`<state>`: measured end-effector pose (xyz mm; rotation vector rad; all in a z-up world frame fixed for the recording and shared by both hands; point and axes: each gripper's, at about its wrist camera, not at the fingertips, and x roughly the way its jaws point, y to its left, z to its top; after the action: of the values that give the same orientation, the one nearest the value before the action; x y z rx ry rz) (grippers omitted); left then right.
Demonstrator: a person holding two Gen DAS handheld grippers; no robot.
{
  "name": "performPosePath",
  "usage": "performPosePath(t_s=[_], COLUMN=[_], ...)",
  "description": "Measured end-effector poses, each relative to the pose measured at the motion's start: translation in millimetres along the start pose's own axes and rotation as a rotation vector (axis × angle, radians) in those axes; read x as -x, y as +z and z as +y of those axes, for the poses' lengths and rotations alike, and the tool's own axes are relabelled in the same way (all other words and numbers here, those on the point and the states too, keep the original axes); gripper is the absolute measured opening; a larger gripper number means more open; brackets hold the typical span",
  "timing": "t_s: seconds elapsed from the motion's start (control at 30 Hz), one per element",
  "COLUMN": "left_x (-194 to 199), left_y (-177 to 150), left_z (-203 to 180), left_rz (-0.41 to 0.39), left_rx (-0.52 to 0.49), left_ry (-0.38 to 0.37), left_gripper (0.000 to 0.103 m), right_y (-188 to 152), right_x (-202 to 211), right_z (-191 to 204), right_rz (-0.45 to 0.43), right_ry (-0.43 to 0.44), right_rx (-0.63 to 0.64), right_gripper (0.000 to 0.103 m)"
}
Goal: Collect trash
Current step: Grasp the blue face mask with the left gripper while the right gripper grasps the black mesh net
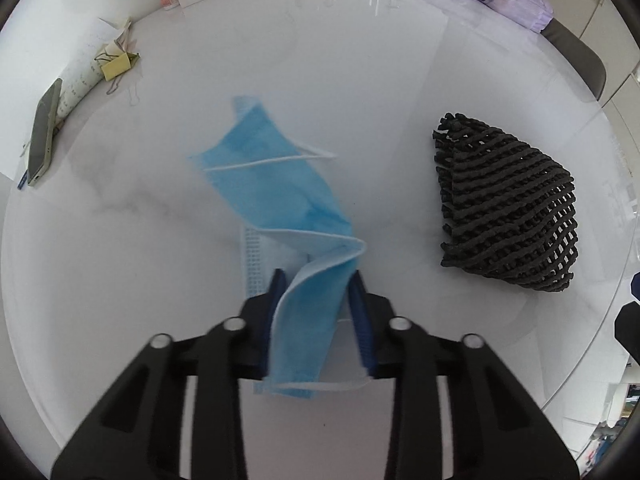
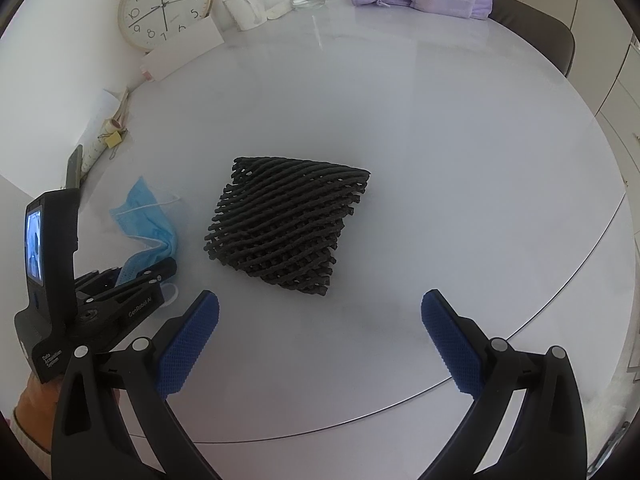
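I have the left gripper (image 1: 316, 300) clamped on the near end of the blue face mask (image 1: 276, 184), whose far end trails on the white table (image 1: 360, 80) just left of the black foam net (image 1: 508, 208). My right gripper (image 2: 320, 336) hangs with its jaws wide and empty, just short of the net. I judge this the pickup step: next, lift the mask clear and close the right on the net; no bin shows.
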<state>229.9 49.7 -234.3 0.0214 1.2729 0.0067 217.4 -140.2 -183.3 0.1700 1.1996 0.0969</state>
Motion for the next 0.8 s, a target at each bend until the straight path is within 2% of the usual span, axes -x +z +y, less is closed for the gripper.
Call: performPosePath(t_s=[0.07, 0.27, 0.47, 0.67, 0.8], left_x=[-0.4, 3.0, 10.9, 17.2, 20.4], left_y=[0.1, -1.2, -3.3, -8.1, -11.5], left_z=[0.1, 2.5, 17.2, 31.5, 40.0], left_rz=[-0.001, -0.005, -0.021, -0.021, -0.012], left_rx=[-0.005, 0.012, 0.021, 0.001, -0.017], left_ry=[0.002, -0.024, -0.145, -0.269, -0.317], left_gripper=[0.019, 0.012, 0.012, 0.012, 0.012], right_y=[0.0, -2.1, 0.2, 11.5, 23.3], right_x=[0.3, 0.0, 0.9, -4.0, -16.4], right_z=[0.2, 2.6, 12.2, 19.3, 32.3], right_rz=[0.000, 0.011, 0.016, 0.026, 0.066], right_ry=[-0.003, 0.006, 0.000, 0.068, 0.083], right_rx=[0.006, 0.033, 0.161, 0.287, 0.479], right_gripper=[0.101, 0.101, 0.101, 0.100, 0.100])
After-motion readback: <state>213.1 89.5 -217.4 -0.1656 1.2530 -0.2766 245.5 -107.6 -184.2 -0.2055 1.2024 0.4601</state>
